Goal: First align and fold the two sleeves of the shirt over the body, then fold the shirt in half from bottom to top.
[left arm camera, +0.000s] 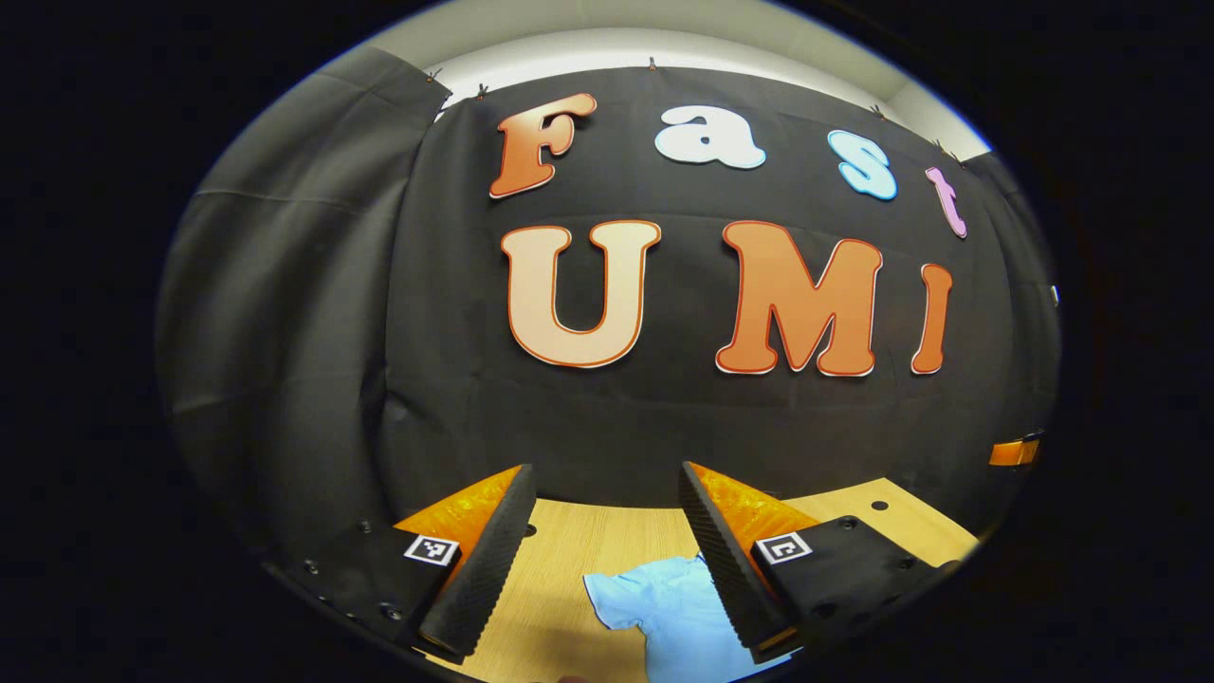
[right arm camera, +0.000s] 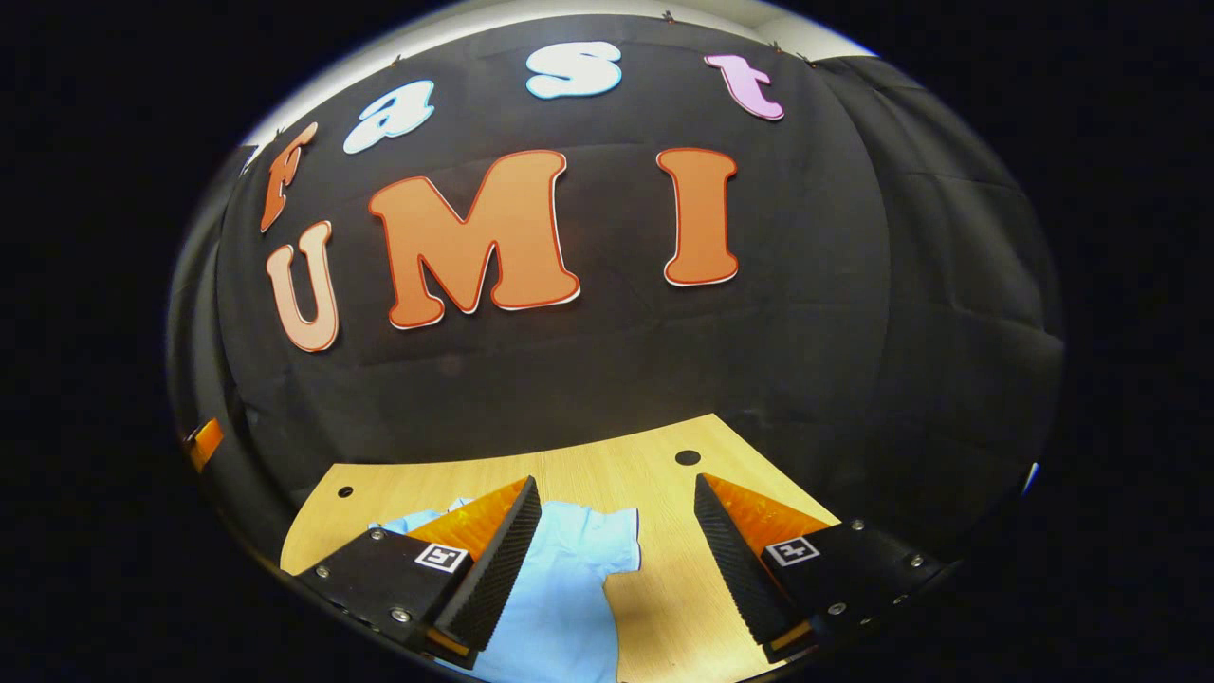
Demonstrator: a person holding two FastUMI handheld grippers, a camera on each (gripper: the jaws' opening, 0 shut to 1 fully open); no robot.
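Closest to the lens in the left gripper view is the left gripper [left arm camera: 607,474] itself, its two fingers spread wide apart with nothing between them, held up off the table [left arm camera: 569,560]. Below and between the fingers lies the shirt [left arm camera: 678,617], light blue, flat on the pale wooden top; one short sleeve [left arm camera: 616,598] sticks out toward the left of that view, and the right-hand finger covers part of the cloth from the camera's angle, though it looks like it's above it rather than touching.

Same story in the right gripper view: the right gripper [right arm camera: 616,484] is wide open, gripping nothing, and hovers over the table [right arm camera: 664,455]. The shirt [right arm camera: 560,588] sits under its left-hand finger, with a sleeve [right arm camera: 612,541] poking out into the gap between the fingers. The lower part of the shirt is cut off at the bottom edge, so I can't really tell how it's laid out down there. The tabletop has a few small round holes [right arm camera: 688,457] near the back.
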